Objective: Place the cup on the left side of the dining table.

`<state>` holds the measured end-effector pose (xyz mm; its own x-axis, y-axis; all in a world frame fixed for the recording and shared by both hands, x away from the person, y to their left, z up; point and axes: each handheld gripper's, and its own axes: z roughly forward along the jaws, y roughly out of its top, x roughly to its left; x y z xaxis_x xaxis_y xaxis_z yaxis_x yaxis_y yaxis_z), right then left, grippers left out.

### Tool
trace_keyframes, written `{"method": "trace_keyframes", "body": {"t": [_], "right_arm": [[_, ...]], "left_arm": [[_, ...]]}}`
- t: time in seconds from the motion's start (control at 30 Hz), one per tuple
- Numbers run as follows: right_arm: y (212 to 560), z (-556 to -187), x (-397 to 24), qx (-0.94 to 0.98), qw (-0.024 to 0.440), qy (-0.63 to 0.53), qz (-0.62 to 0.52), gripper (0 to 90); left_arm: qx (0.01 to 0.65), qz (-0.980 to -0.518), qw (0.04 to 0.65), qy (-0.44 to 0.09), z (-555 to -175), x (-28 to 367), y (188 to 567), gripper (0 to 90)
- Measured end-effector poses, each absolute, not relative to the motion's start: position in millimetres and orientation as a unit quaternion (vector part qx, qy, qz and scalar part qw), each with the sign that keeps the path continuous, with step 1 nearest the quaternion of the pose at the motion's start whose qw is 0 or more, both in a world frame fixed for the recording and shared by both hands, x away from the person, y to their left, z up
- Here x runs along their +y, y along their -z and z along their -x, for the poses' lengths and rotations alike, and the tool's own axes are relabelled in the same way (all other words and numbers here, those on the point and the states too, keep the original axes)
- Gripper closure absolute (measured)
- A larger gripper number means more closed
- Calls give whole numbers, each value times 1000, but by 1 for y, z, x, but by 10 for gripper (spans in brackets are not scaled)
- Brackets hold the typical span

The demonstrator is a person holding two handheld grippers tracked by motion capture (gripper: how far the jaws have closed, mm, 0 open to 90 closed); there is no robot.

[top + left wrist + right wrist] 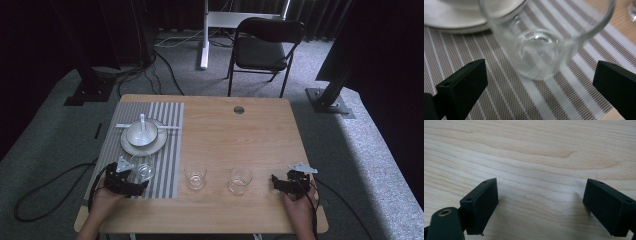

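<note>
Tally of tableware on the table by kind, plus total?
Glass tumblers: 3, one on the striped placemat at, two on bare wood at and
Plate: 1
Bowl: 1
Spoon: 1
Total: 6

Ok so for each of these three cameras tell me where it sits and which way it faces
High view: fixed above the person's side, looking forward and down on the table; both hands come in from the bottom, with the left claw and right claw.
Left gripper view: rides on the left claw, looking down at a glass on the striped placemat; its open jaws show.
Right gripper view: rides on the right claw, facing bare tabletop; its open jaws show.
Shared: the high and left gripper views both show that glass, placemat and plate.
</note>
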<state>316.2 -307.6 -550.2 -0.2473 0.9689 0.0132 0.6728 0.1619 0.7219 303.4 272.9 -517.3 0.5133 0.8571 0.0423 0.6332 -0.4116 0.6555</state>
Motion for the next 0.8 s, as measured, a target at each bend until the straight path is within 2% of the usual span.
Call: {"method": "trace_keyframes", "body": {"t": [0.8], "right_arm": [[550, -316, -308, 725, 236, -314, -566, 124]], "left_arm": [[528, -759, 301, -235, -267, 312, 534, 2]]}}
